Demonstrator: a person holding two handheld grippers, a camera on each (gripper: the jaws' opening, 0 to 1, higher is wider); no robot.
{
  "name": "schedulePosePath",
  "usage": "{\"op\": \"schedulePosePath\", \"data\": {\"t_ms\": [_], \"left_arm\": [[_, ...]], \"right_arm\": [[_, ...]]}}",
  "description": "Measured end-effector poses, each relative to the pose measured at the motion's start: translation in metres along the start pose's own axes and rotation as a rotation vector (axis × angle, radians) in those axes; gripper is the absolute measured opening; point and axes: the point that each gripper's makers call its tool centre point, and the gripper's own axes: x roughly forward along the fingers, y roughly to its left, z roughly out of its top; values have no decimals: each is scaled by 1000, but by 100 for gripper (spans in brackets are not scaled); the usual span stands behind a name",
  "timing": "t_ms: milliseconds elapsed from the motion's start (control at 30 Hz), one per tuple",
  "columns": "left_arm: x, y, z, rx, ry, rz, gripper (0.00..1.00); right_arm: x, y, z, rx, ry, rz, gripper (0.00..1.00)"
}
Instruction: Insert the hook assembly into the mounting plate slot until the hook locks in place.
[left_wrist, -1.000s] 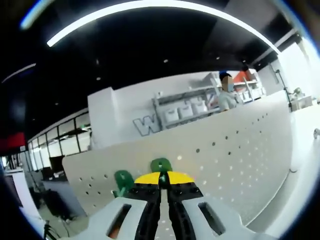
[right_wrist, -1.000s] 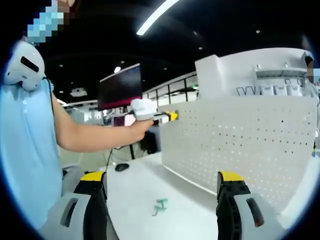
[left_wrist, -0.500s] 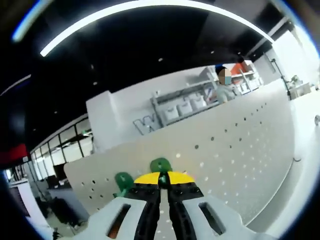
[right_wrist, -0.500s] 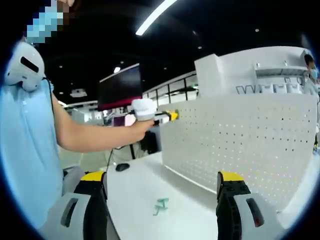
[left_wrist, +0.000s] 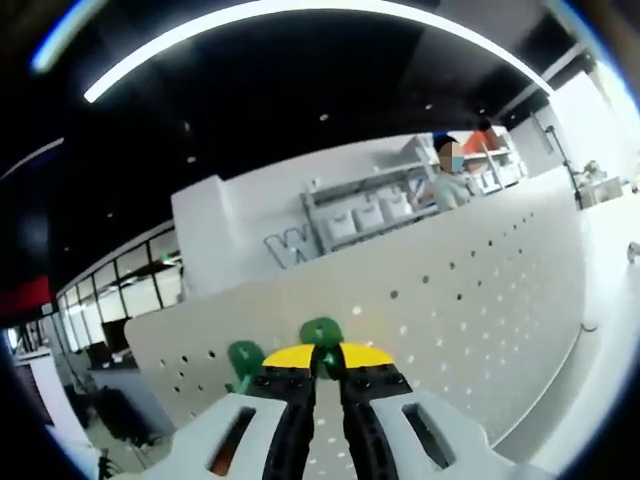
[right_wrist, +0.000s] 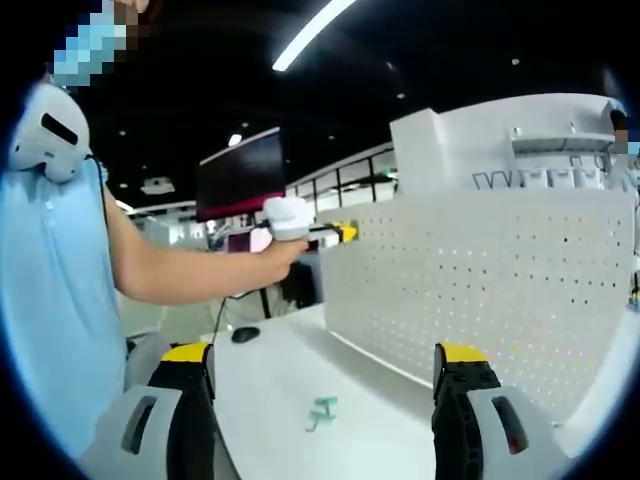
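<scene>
In the left gripper view the left gripper (left_wrist: 325, 372) has its jaws pressed together on a green hook (left_wrist: 322, 335), held up against the upper left part of the white pegboard (left_wrist: 470, 310), with a 2nd green hook (left_wrist: 245, 360) already sitting on the board just to its left. In the right gripper view the right gripper (right_wrist: 325, 390) stands wide open and holds nothing, low over the white table (right_wrist: 290, 370). A 3rd green hook (right_wrist: 322, 409) lies on the table between its jaws, near the board's foot, while the person's hand (right_wrist: 280, 255) holds the left gripper at the board's far left edge.
</scene>
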Motion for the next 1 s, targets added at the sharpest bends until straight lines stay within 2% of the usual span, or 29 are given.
{"op": "schedulePosePath", "data": {"t_ms": [267,733,1000], "left_arm": [[-2,0,-2,-22,3,-9,16],[-16,4,7,-70,-14,-16,30],[-29,5,12,-73,-25,-18,32]], "right_arm": [[0,0,1,-3,-1,0,91],[5,6,3,-14,4,18,91],[6,9,4,-19,4,24,91]]}}
